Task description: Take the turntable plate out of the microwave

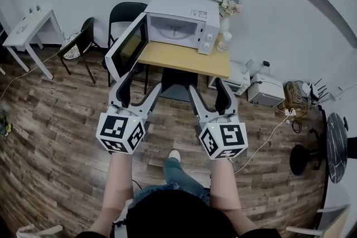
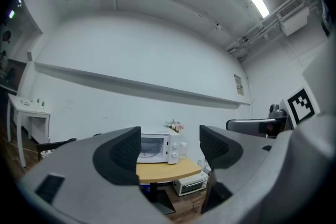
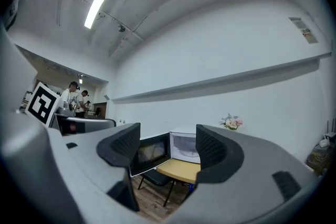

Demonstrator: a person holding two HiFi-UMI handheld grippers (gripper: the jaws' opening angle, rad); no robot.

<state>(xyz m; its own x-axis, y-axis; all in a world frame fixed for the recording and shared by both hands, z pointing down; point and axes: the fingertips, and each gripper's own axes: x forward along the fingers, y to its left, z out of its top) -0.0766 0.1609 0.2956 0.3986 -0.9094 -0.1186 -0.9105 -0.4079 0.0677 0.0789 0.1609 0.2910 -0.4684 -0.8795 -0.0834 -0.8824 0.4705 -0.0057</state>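
A white microwave (image 1: 179, 22) stands on a wooden table (image 1: 187, 61) ahead of me, its door (image 1: 127, 46) swung wide open to the left. Inside the lit cavity the turntable plate (image 2: 149, 151) shows only as a faint pale disc, also faint in the right gripper view (image 3: 186, 150). My left gripper (image 1: 139, 89) and right gripper (image 1: 209, 92) are held side by side in the air, well short of the table, pointing at the microwave. The left gripper (image 2: 169, 149) and the right gripper (image 3: 168, 147) are both open with nothing between their pads.
A vase of flowers (image 1: 226, 10) stands at the microwave's right. Black chairs (image 1: 124, 13) sit behind and left of the table, with a white side table (image 1: 30, 25) further left. Small appliances (image 1: 265, 90) and cables lie on the floor at right. People (image 3: 73, 96) stand far off.
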